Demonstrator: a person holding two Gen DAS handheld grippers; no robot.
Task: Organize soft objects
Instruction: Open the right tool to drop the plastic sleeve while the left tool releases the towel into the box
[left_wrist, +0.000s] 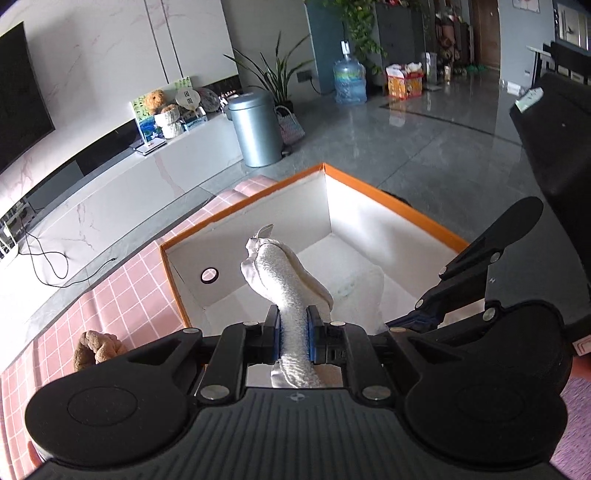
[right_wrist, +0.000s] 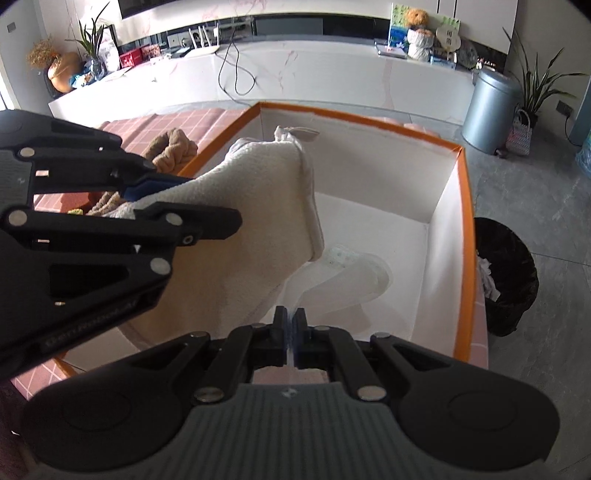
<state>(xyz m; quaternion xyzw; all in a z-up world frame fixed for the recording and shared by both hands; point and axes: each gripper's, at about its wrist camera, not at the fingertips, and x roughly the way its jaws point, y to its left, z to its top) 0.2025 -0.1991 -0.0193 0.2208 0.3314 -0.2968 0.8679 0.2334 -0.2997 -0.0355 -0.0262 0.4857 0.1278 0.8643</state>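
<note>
One white towel (left_wrist: 291, 280), folded, hangs over the middle of the orange-rimmed white box (left_wrist: 391, 201), pinched between the blue pads of the left hand-held gripper (left_wrist: 293, 334). Right hand-held gripper (right_wrist: 290, 328), low centre in its own view, pressed together on a thin translucent sheet (right_wrist: 354, 273) trailing into the box. Brown plush (left_wrist: 96, 347) lies at lower left on the pink checked cloth (left_wrist: 122, 295).

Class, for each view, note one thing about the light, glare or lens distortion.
Left wrist view: the floor shows glossy reflections, and the fisheye bends the TV bench into a curve. Right wrist view: daylight whitens the box interior, the towel casts a soft shadow on its bottom, and the corners go dark.
</note>
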